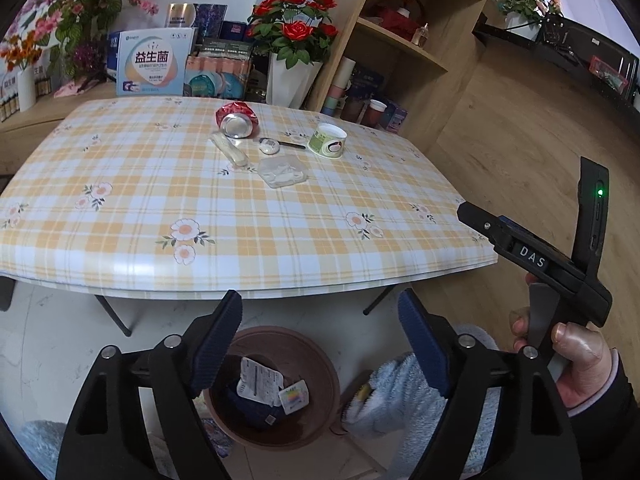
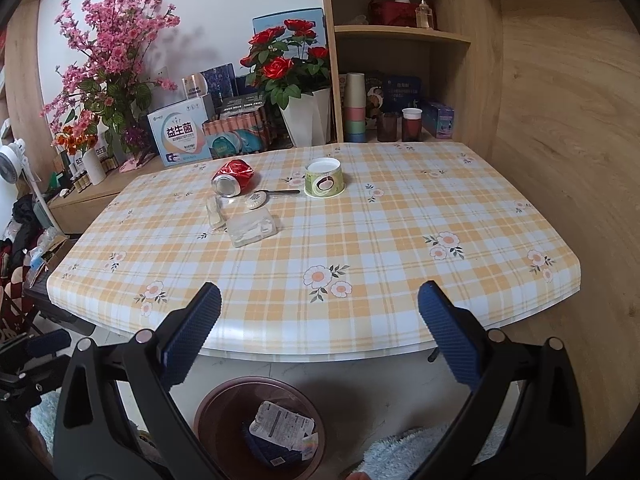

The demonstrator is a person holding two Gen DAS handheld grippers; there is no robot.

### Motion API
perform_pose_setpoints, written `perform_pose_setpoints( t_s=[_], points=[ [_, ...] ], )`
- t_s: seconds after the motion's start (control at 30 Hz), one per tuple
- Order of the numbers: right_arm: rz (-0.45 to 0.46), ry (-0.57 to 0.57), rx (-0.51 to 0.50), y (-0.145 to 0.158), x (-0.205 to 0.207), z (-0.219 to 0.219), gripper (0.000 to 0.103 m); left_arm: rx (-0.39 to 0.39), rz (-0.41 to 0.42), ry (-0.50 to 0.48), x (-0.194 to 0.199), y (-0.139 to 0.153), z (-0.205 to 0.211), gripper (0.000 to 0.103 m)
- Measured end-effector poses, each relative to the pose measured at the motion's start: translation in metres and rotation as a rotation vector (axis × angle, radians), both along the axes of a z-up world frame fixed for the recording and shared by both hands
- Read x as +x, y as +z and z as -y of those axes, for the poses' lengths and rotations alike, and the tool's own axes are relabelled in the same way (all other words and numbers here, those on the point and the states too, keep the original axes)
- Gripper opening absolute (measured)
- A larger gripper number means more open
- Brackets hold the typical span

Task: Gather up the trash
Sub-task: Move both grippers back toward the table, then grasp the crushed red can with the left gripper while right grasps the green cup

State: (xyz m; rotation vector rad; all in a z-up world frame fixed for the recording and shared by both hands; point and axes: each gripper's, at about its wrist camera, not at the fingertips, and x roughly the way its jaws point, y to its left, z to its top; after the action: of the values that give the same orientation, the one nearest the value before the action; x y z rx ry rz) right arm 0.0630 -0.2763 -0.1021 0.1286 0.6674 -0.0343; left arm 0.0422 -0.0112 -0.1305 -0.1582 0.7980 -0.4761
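Both hand-held tools are hanging released and empty over a brown waste bin (image 1: 276,384) already holding wrappers: left gripper (image 1: 320,344) above it, right gripper (image 2: 320,332) at the table's edge. Remaining trash is sitting at twelve o'clock: crushed red can (image 2: 234,178), wrapper strip (image 2: 214,212), clear plastic tray (image 2: 252,228), paper cup (image 2: 324,178). The dented can could be rolling away under an off-centre pinch. A plaid flowered tablecloth (image 2: 360,240) is covering the table (image 1: 248,286); red roses (image 2: 284,64) and shelves are lining the wall.

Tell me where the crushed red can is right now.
The crushed red can lies on its side at the table's far left, beside the green paper cup, in both views.
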Motion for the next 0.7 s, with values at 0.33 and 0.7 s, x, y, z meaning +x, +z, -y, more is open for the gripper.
perform_pose_setpoints(
  t_s=[0.33, 0.7],
  points=[
    [-0.028, 0.026, -0.022, -0.009, 0.012, 0.003, 0.097, 0.045, 0.014, 0.035, 0.023, 0.0, -0.003, 0.088],
    [-0.055, 0.037, -0.012, -0.014, 0.054, 0.012, 0.097, 0.077, 0.025, 0.056, 0.073, 0.008, -0.007, 0.09]
  ],
)
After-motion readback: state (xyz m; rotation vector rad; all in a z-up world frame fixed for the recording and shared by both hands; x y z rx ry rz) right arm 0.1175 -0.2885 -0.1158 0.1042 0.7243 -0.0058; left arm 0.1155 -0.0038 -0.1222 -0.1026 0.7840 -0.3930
